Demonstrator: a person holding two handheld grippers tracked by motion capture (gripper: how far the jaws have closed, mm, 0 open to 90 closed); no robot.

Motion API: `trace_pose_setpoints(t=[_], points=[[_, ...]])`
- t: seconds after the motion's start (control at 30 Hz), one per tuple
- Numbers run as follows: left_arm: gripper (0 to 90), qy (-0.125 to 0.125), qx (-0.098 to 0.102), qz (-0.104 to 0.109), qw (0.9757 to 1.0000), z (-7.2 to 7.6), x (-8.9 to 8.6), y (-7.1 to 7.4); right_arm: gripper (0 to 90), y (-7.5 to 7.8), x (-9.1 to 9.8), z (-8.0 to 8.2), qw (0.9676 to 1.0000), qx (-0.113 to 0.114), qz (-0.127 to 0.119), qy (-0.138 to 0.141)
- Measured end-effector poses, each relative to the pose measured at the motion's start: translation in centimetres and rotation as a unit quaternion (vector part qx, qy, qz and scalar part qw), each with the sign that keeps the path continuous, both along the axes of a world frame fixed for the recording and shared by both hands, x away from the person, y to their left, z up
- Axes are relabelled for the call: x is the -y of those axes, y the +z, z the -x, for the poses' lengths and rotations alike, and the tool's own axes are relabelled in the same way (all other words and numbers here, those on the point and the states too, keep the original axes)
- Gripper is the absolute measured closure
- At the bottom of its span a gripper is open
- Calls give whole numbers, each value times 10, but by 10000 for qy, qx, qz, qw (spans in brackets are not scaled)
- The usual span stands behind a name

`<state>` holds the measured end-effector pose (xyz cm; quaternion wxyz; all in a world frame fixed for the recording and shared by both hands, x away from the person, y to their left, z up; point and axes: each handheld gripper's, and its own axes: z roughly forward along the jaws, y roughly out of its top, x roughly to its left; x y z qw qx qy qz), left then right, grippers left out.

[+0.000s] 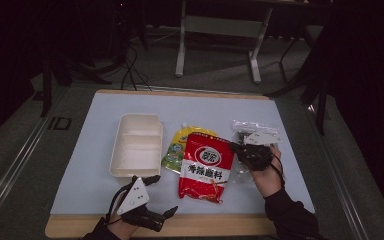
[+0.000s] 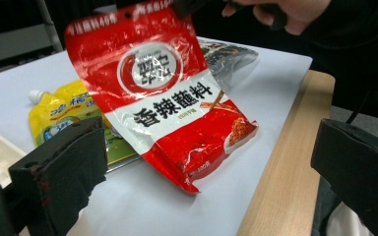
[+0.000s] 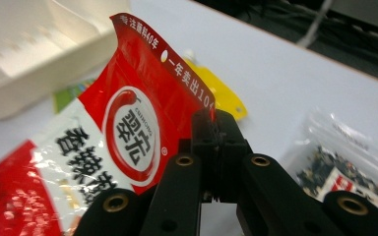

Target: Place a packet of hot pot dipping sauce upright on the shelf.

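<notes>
- Our right tongs (image 1: 236,148) are clamped on the top corner of the red packet (image 1: 205,166), centre of the frame, its lower end on the bench (image 1: 80,165).
- Our left tongs (image 1: 162,194) stand open, lower left, holding nothing.

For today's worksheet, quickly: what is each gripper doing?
Left gripper: open, holding nothing.
Right gripper: shut on the red sauce packet.

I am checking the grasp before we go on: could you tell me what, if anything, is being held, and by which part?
The right gripper is shut on the red sauce packet, pinching its top edge near one corner. The left gripper holds nothing.
</notes>
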<state>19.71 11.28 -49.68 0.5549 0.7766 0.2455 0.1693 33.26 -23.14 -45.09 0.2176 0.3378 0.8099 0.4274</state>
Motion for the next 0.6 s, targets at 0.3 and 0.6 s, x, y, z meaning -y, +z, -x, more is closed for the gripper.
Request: trace_pose_setpoints(t=[0.3,0.6], points=[[18,181,114,-66,9997,-6,-3,21,898,32,-8,32,9977,363,-184,546],[50,232,336,-188,9990,-22,-5,43,899,51,-19,59,9915,614,-155,1136]])
